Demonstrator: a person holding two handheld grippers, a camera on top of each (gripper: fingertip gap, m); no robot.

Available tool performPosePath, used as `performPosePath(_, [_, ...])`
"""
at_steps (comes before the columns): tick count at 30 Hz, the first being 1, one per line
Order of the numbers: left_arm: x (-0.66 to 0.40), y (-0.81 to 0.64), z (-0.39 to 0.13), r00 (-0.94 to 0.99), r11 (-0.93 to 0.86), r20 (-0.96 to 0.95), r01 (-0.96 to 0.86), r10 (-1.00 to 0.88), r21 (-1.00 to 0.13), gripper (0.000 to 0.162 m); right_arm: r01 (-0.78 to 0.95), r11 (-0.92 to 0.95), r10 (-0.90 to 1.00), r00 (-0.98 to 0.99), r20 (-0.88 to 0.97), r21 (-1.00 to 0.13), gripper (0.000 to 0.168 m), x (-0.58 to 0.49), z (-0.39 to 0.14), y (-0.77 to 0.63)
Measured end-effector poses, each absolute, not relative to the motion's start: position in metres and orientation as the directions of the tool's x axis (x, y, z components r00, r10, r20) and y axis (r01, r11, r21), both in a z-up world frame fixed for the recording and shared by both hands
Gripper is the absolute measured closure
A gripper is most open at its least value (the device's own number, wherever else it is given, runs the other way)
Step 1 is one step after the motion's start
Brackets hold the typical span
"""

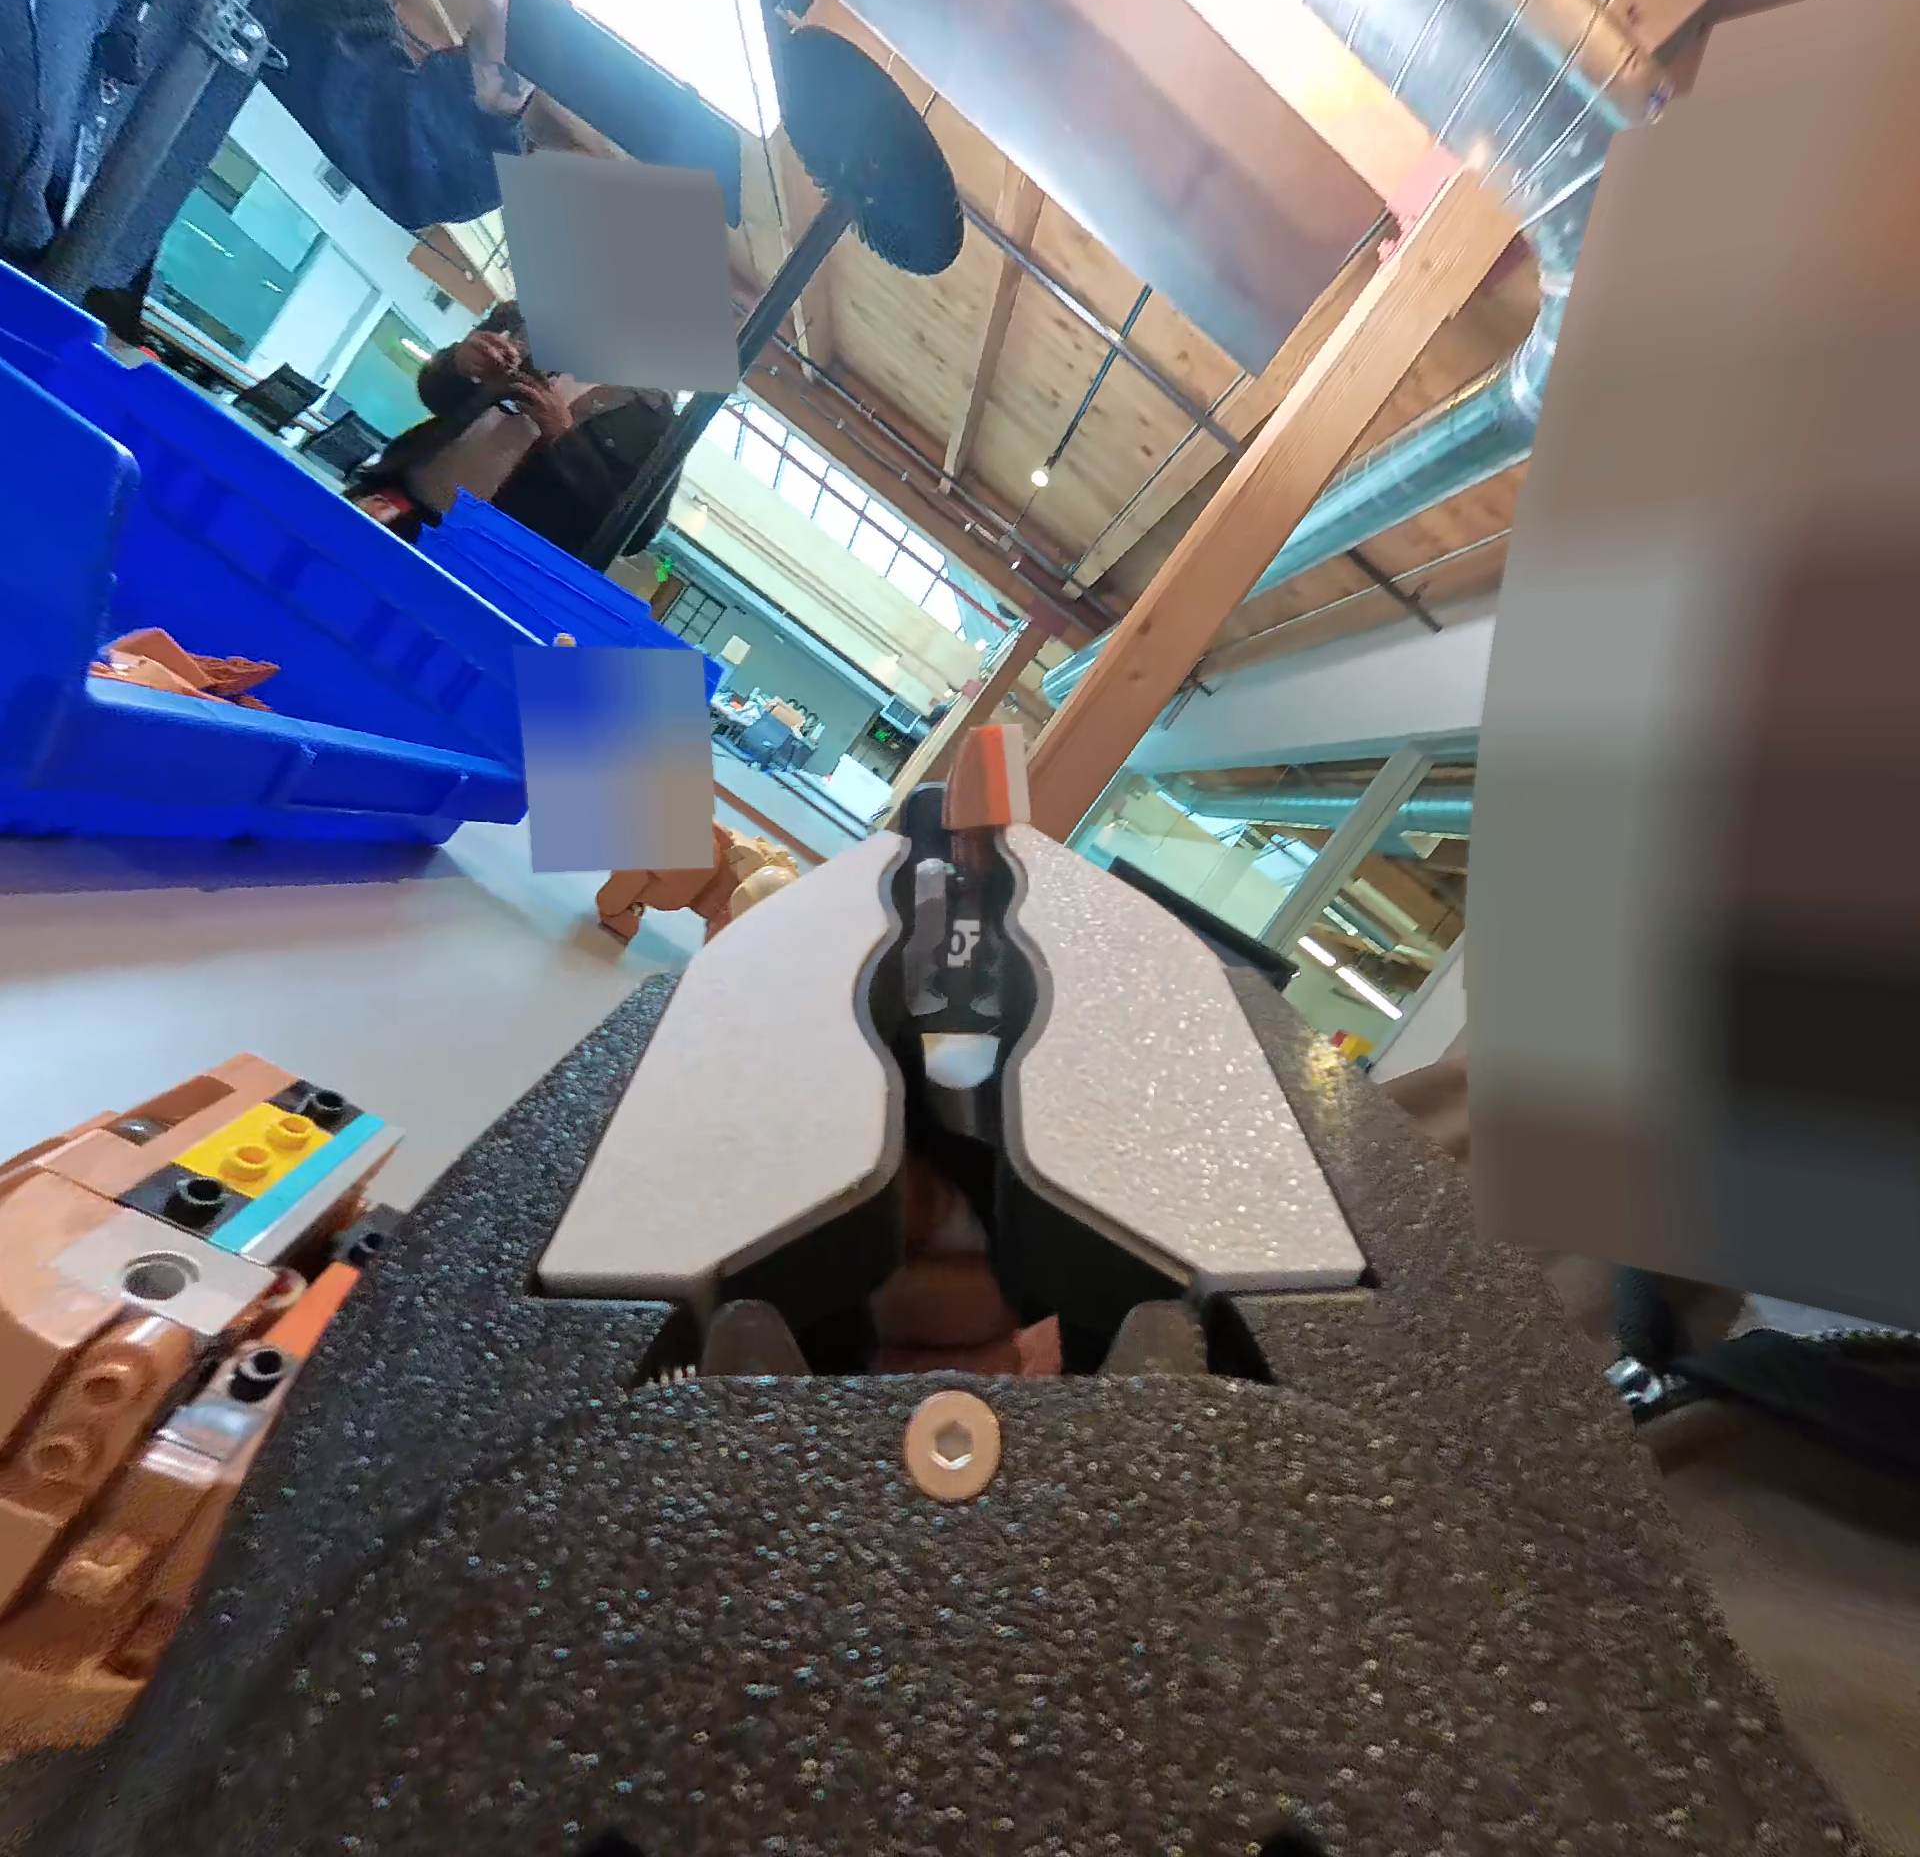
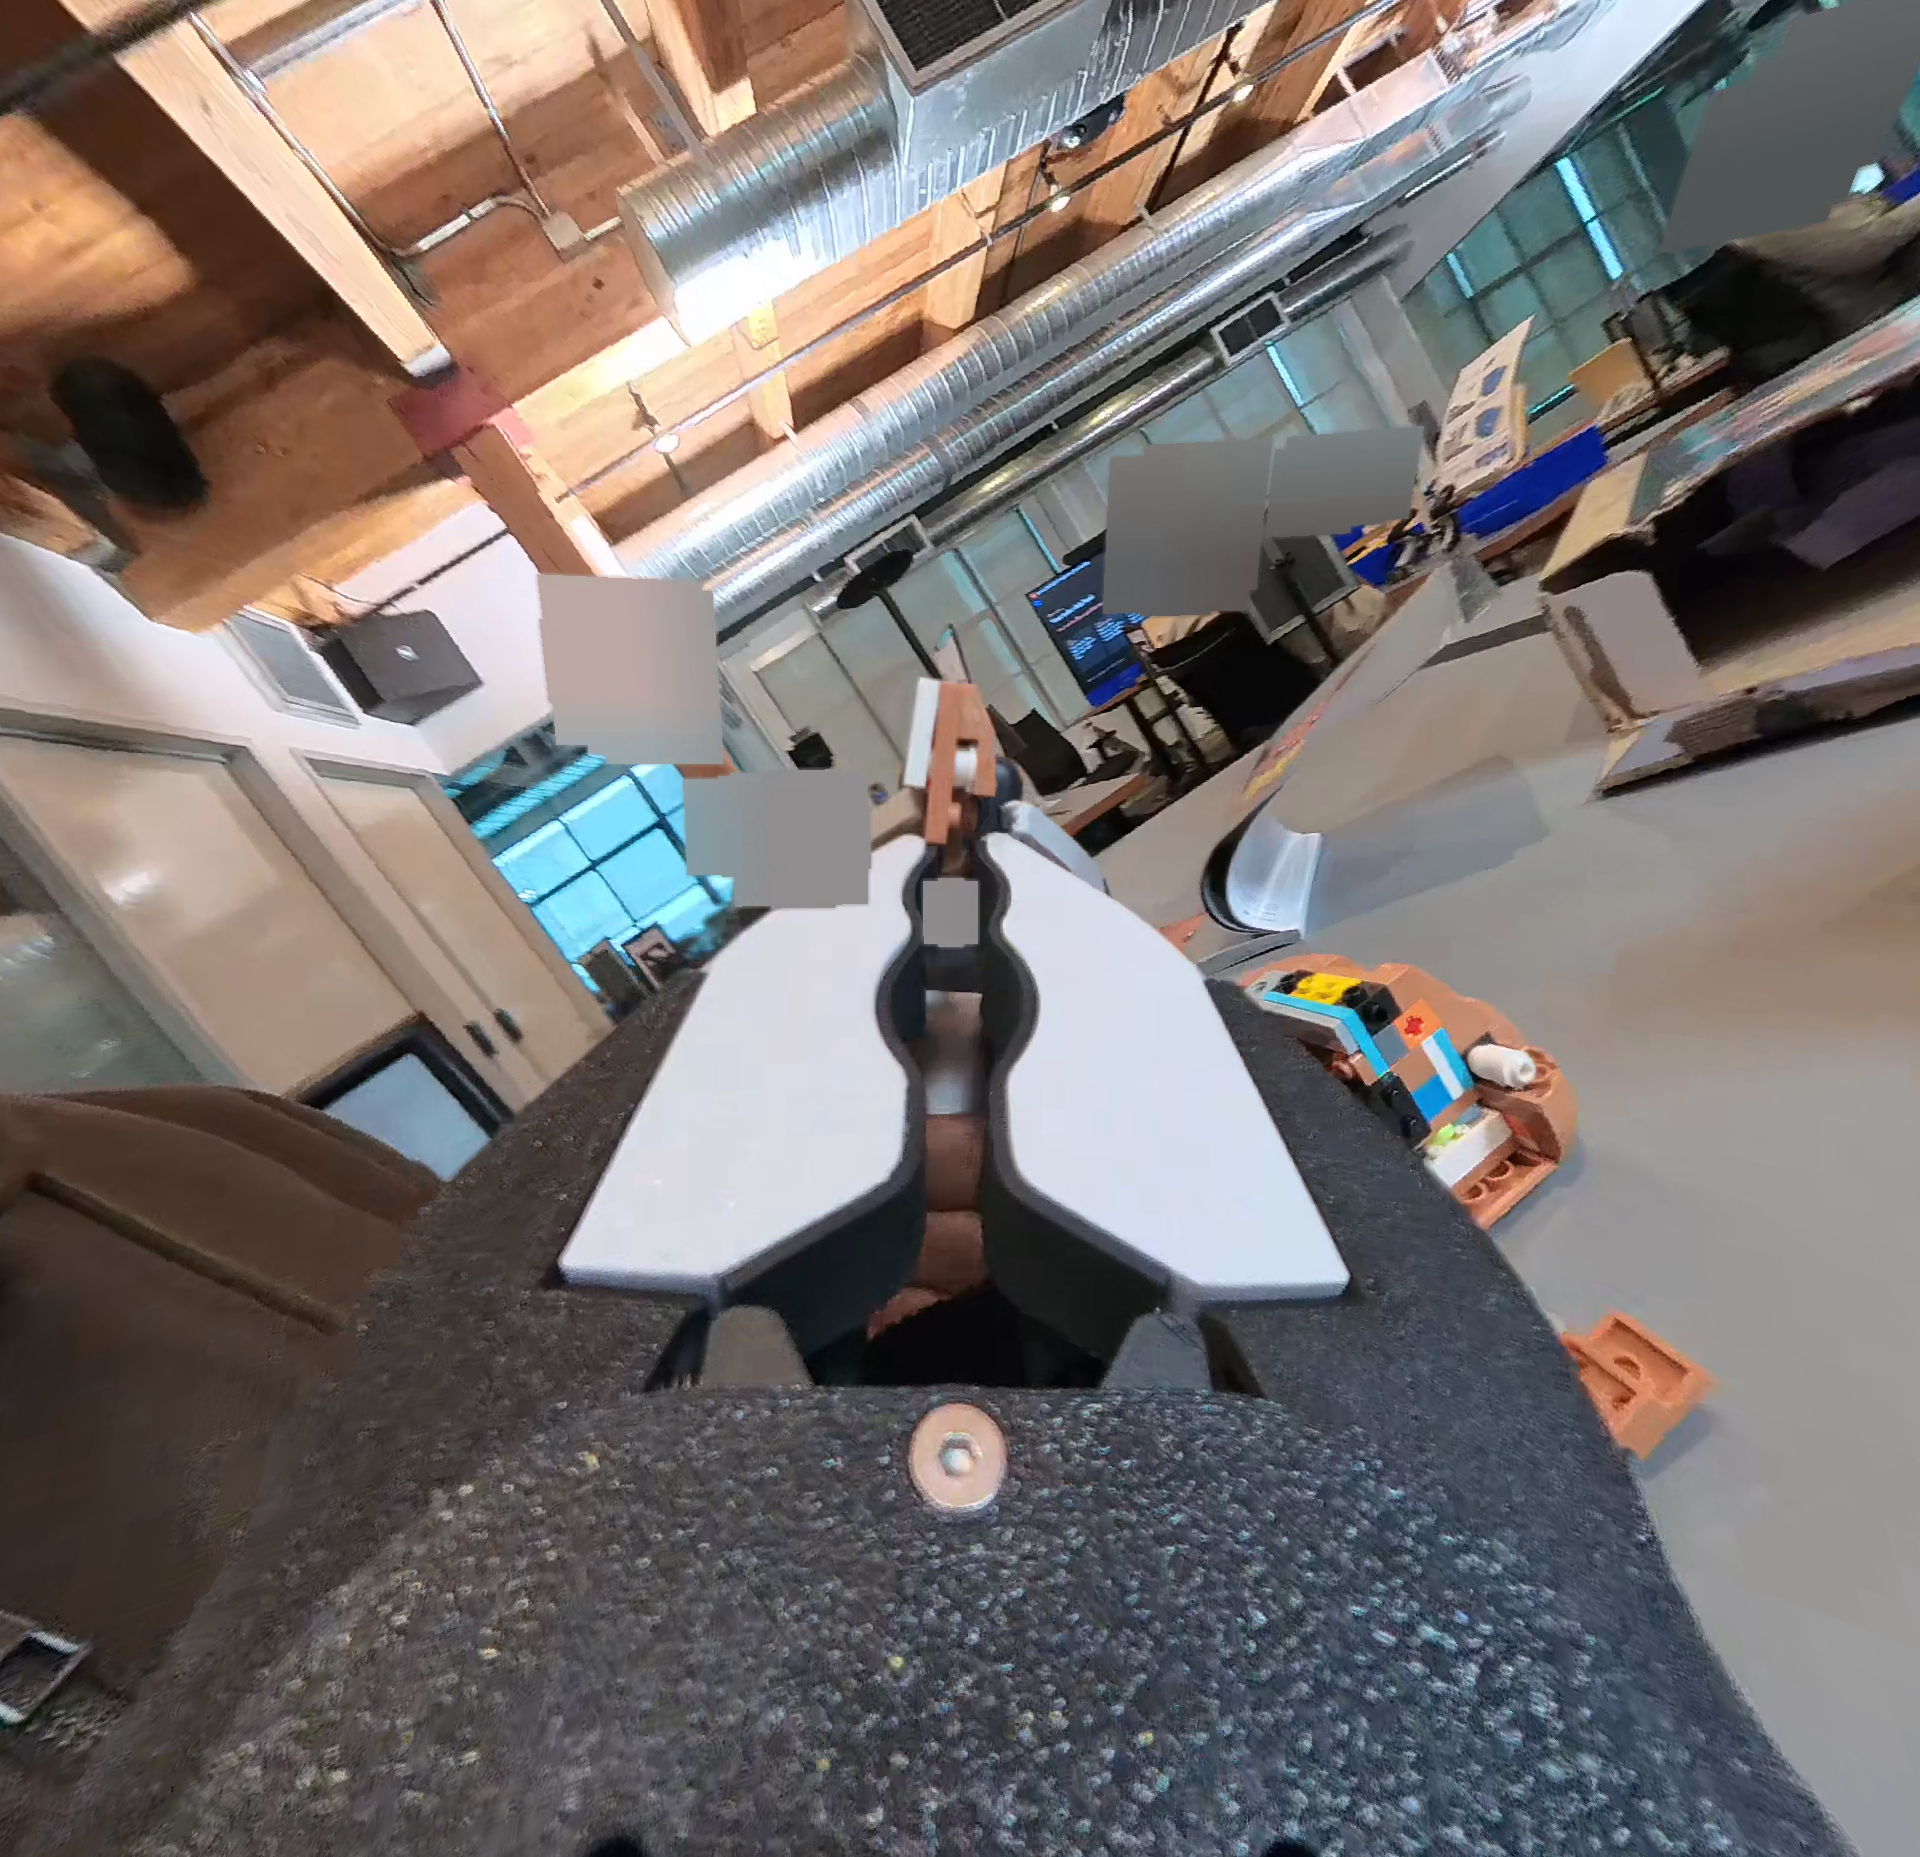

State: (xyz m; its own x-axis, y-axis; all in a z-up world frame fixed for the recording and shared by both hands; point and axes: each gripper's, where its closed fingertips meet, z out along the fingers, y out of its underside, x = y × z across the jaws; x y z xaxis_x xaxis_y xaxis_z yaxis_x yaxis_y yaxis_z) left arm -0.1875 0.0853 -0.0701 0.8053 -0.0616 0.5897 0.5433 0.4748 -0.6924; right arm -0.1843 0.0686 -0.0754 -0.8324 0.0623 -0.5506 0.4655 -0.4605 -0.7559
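Note:
My left gripper point(image 1: 961, 841) is shut on a small orange-brown and white brick piece point(image 1: 985, 777) that sticks up past the fingertips. A brown brick build point(image 1: 156, 1319) with yellow, black and light-blue parts lies on the grey table at the lower left of it. My right gripper point(image 2: 954, 846) is shut on a thin brown and white brick piece point(image 2: 948, 758), held up in the air. The same kind of brown build point(image 2: 1423, 1069) lies on the table to its right. A loose brown plate point(image 2: 1636, 1381) lies nearer, at the right edge.
Blue plastic bins point(image 1: 260, 612) stand at the left, one holding brown pieces point(image 1: 192, 669). A tan brick figure point(image 1: 675, 888) lies on the table beyond the left gripper. A person stands behind the bins. Cardboard boxes point(image 2: 1714, 612) stand at the far right. My left and right fingertips are right by each other. Left tips and right tips are each some 12 cm from the loose brown plate point(image 2: 1636, 1381).

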Motion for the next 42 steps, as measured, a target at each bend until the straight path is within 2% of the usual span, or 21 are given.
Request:
performPosePath(6, [-0.187, 0.083, -0.070, 0.792, 0.505, 0.603, 0.562, -0.098, -0.655, 0.157, 0.424, -0.445, 0.134, -0.840, -0.526, -0.789, 0.164, -0.185, -0.078, 0.066])
performPosePath(10, [-0.191, 0.082, -0.073, 0.822, 0.491, 0.570, 0.496, 0.002, -0.716, 0.158, 0.428, -0.431, 0.145, -0.836, -0.529, -0.794, 0.164, -0.186, -0.080, 0.065])
performPosePath(13, [-0.195, 0.079, -0.075, 0.831, 0.476, 0.550, 0.451, 0.084, -0.755, 0.159, 0.376, -0.375, 0.217, -0.853, -0.475, -0.847, 0.160, -0.190, -0.085, 0.066])
performPosePath(16, [-0.203, 0.071, -0.077, 0.835, 0.445, 0.517, 0.397, 0.189, -0.803, 0.159, 0.234, -0.279, 0.385, -0.861, -0.331, -0.931, 0.150, -0.201, -0.090, 0.078])
performPosePath(20, [-0.213, 0.065, -0.089, 0.834, 0.223, 0.332, 0.257, 0.440, -0.941, 0.158, -0.093, 0.001, 0.600, -0.796, 0.075, -0.996, 0.150, -0.213, -0.089, 0.093])
performPosePath(24, [-0.212, 0.069, -0.089, 0.835, 0.026, 0.175, 0.189, 0.522, -0.982, 0.158, -0.386, 0.312, 0.606, -0.622, 0.495, -0.868, 0.150, -0.214, -0.080, 0.092])
performPosePath(27, [-0.211, 0.071, -0.087, 0.834, -0.024, 0.139, 0.179, 0.534, -0.984, 0.158, -0.487, 0.429, 0.542, -0.535, 0.648, -0.761, 0.150, -0.211, -0.079, 0.087])
performPosePath(36, [-0.212, 0.071, -0.091, 0.818, -0.102, 0.065, 0.150, 0.572, -0.983, 0.158, -0.520, 0.528, 0.479, -0.471, 0.741, -0.671, 0.150, -0.214, -0.084, 0.080])
performPosePath(42, [-0.214, 0.069, -0.094, 0.807, -0.125, 0.039, 0.139, 0.590, -0.982, 0.158, -0.499, 0.557, 0.440, -0.500, 0.746, -0.664, 0.150, -0.216, -0.091, 0.077])
